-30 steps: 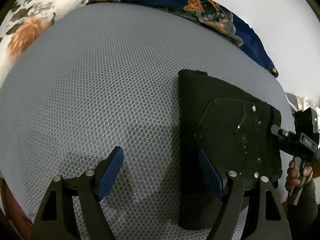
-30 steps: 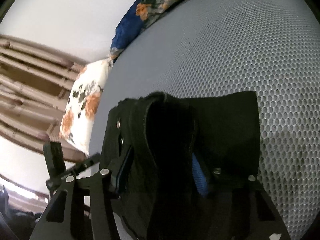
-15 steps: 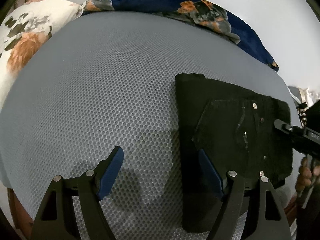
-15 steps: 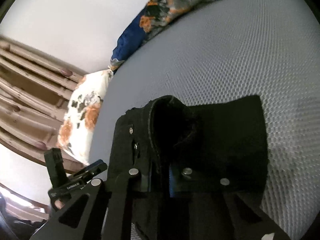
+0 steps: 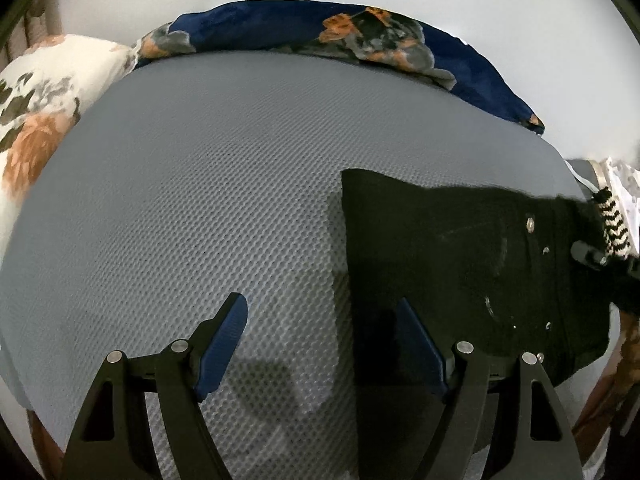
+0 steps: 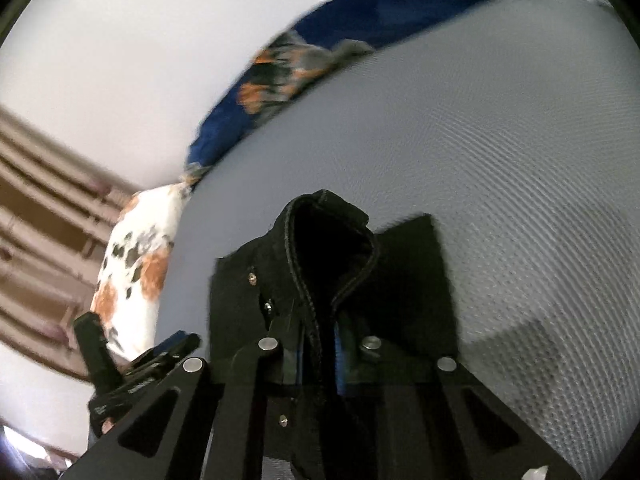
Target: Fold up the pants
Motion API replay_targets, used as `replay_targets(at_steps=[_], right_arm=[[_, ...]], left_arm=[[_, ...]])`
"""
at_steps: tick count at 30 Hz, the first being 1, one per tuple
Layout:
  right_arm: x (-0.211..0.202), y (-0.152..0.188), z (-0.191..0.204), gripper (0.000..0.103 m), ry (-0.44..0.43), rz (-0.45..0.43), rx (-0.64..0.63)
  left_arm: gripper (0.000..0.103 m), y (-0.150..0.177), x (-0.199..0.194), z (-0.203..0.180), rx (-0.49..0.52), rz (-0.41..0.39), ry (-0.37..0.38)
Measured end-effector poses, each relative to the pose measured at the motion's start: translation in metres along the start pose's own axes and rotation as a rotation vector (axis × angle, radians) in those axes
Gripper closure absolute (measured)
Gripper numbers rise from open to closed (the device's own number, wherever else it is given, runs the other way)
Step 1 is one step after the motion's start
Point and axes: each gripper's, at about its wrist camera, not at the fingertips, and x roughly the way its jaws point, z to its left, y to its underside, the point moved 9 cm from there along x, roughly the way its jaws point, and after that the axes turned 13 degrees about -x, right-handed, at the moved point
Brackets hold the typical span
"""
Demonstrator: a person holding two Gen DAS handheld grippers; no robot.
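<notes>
The black pants [image 5: 460,256] lie folded on the grey mesh bed surface [image 5: 220,200], at the right of the left wrist view, rivets showing. My left gripper [image 5: 324,344] is open and empty, its right finger over the pants' left edge. In the right wrist view my right gripper [image 6: 320,352] is shut on the pants [image 6: 328,240], pinching a raised fold of the waistband that stands up between the fingers. The right gripper's body shows at the far right edge of the left wrist view [image 5: 600,260].
A navy floral blanket [image 5: 360,40] lies along the far edge of the bed. A white floral pillow [image 5: 36,92] sits at the left. A wall is behind. The left gripper's handle [image 6: 120,372] shows at the lower left of the right wrist view.
My right gripper has closed on the waistband and lifted it, bunching the fabric upward. The left gripper has pulled back and risen, still open.
</notes>
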Motion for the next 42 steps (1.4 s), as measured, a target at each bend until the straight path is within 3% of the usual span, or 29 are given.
replay_targets(at_steps=[3,5,10,14,26,33,42], right_arm=[[0.01,0.012,-0.025,0.093,0.054,0.022,0.039],[0.016,0.016,-0.036,0.092,0.025,0.019,0.1],[0.015,0.016,-0.039,0.078,0.063,0.038,0.095],[0.002,0.022,-0.036,0.074,0.089,0.042,0.083],[-0.046,0.069,-0.016,0.077,0.125,0.036,0.042],[-0.053,0.08,-0.008,0.09,0.174,0.033,-0.006],[-0.053,0.094,-0.014,0.092,0.227,0.067,-0.01]], left_arm=[[0.025,-0.002,0.004,-0.006,0.01,0.003,-0.003],[0.025,-0.002,0.008,-0.008,0.016,0.0,-0.008],[0.025,0.011,0.041,-0.011,0.078,0.059,-0.052],[0.025,0.013,0.042,-0.012,0.096,0.045,-0.054],[0.025,0.05,0.021,-0.016,0.116,0.096,-0.005],[0.025,0.063,0.015,-0.018,0.127,0.104,0.002],[0.025,0.078,0.013,-0.017,0.126,0.136,0.034]])
